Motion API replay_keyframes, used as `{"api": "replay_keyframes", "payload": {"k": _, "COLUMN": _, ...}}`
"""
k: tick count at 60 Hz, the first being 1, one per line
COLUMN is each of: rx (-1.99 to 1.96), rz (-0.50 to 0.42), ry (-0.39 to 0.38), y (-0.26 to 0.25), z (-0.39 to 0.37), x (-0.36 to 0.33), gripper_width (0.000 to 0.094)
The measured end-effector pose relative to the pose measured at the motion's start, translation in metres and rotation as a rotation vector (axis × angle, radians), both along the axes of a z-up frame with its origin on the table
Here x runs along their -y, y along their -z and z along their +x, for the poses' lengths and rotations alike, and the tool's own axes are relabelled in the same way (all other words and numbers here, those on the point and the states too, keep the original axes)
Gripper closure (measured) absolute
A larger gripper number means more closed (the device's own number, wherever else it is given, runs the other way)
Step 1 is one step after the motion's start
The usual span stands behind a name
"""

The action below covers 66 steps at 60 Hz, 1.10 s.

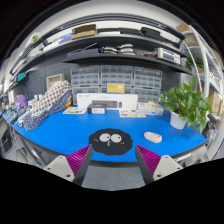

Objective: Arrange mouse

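Note:
A small pale oval mouse (152,136) lies on the blue table cover (60,130), ahead of my right finger and a little to its right. A black round-edged mouse mat with cartoon eyes (110,141) lies just ahead of the fingers, left of the mouse and apart from it. My gripper (113,158) is open and empty, low over the table's near edge. Its magenta pads (79,157) stand wide apart, and the mat's near edge shows between them.
A green potted plant (186,100) stands at the right of the table. A white machine (108,100) and drawer cabinets (115,78) line the back under shelves. A patterned bundle (48,102) lies at the left. Grey table surface (112,172) shows between the fingers.

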State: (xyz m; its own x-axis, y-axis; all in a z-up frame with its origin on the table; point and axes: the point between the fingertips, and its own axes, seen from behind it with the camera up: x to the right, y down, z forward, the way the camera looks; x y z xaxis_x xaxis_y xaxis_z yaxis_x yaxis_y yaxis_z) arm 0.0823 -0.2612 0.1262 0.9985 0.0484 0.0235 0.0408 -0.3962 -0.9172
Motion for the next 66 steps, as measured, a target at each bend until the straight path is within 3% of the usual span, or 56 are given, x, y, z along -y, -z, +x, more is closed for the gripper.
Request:
{"api": "replay_keyframes", "payload": {"k": 18, "rx": -0.001, "rz": -0.08, "ry": 0.076, "y": 0.049, "z": 0.034, "x": 0.009, "gripper_width": 0.007}}
{"api": "replay_keyframes", "payload": {"k": 40, "rx": 0.042, "rz": -0.164, "ry": 0.199, "y": 0.089, "z": 0.158, "x": -0.023, "gripper_width": 0.0075}}
{"api": "replay_keyframes", "payload": {"k": 66, "rx": 0.049, "rz": -0.213, "ry": 0.119, "y": 0.126, "z": 0.227, "x": -0.164, "gripper_width": 0.0123}}
